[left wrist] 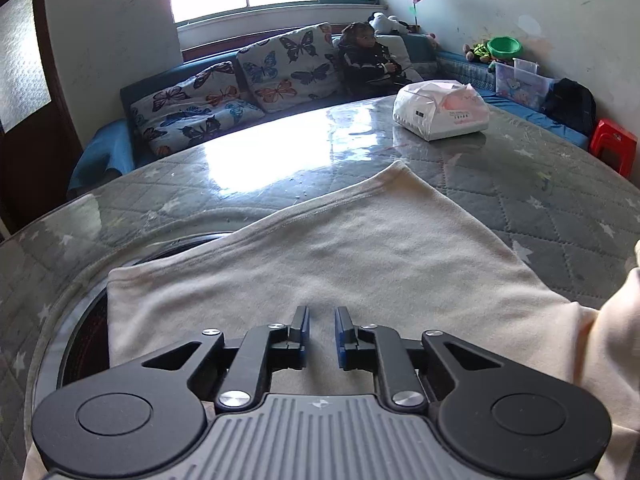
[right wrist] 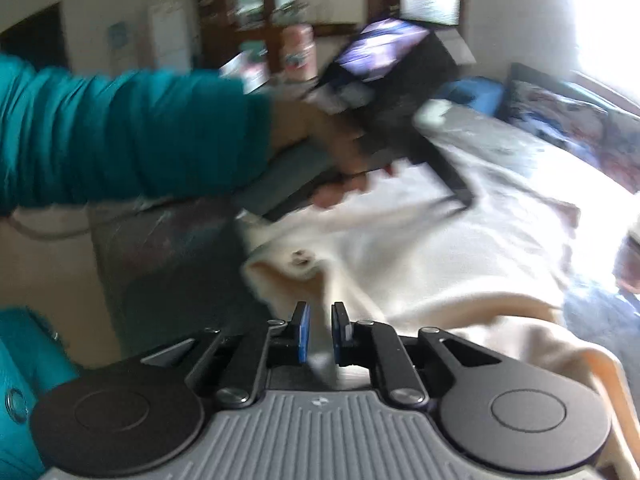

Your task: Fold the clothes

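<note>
The only print in view is on the white wrapped package [left wrist: 442, 110] at the far side of the tabletop [left wrist: 280, 164]: small dark and red marks, too small to read. The right wrist view is smeared, so nothing on the shelves behind can be read either.

The cream garment [left wrist: 320, 264] lies spread on the glossy, quilt-patterned tabletop, one corner pointing toward the package and its near part running under the left gripper [left wrist: 322, 322]. That gripper hangs over the cloth with its blue-padded jaws a narrow gap apart and nothing between them. A bunched fold of the same cloth rises at the right edge of the left wrist view.

From the right wrist view, the right gripper [right wrist: 320, 328] also shows a slim gap between its pads, with cloth just beyond the tips (whether any is pinched, I cannot tell). Ahead of it a teal sleeve [right wrist: 120, 132] reaches across, its hand [right wrist: 340, 160] holding the other black gripper over the garment.

Beyond the tabletop: a sofa with butterfly cushions [left wrist: 280, 68], a seated person [left wrist: 370, 58], a red stool [left wrist: 614, 144] and a green bowl [left wrist: 505, 46].
</note>
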`<state>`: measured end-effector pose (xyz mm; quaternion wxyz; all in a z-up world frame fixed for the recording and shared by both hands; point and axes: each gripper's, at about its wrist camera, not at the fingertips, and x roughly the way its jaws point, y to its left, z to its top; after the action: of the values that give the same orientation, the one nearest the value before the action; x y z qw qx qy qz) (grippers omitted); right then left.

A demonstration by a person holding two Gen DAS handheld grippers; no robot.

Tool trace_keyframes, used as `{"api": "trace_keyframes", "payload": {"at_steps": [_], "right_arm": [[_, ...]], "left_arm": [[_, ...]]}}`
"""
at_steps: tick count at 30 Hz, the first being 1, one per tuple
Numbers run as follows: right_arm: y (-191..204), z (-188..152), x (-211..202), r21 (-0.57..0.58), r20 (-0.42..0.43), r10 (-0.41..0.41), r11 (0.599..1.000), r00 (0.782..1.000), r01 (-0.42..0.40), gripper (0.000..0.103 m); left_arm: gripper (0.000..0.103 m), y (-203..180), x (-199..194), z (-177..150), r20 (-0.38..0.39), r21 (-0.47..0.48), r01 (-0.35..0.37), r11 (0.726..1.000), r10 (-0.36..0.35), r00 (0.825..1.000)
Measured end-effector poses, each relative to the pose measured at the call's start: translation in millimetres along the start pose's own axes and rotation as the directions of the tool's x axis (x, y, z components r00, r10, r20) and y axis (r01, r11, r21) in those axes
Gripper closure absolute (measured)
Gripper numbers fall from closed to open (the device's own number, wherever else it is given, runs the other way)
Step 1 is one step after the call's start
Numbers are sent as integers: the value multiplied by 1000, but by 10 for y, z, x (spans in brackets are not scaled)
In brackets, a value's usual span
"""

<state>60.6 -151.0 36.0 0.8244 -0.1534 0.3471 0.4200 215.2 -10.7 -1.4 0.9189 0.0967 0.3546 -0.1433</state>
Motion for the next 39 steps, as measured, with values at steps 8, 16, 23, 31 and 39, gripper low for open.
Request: {"api": "trace_keyframes", "payload": {"at_steps": [8, 16, 23, 31, 39], "right_arm": [[-757, -258, -560, 259, 34, -302, 924, 953, 283, 92], [-1619, -640, -893, 417, -99, -528, 748, 844, 517, 90], [-2011, -869, -654, 460, -146, -486, 738, 862, 493, 79], [-1847, -864, -677, 408, -105, -470, 783, 876, 469, 96], [-1710, -461, -1097, 294, 31, -737, 653, 675, 699, 96]], "left_arm": [[87, -350, -521, -170, 70, 44, 132, 990, -135, 988], [67, -898, -904, -493, 73, 144, 270, 952, -282, 956], [62, -1134, -1017, -572, 78, 230, 298, 926, -323, 943], [64, -1275, -861, -602, 62, 283, 271, 920, -300, 952], [89, -1262, -834, -648, 37, 306, 299, 904, -325, 945]]}}
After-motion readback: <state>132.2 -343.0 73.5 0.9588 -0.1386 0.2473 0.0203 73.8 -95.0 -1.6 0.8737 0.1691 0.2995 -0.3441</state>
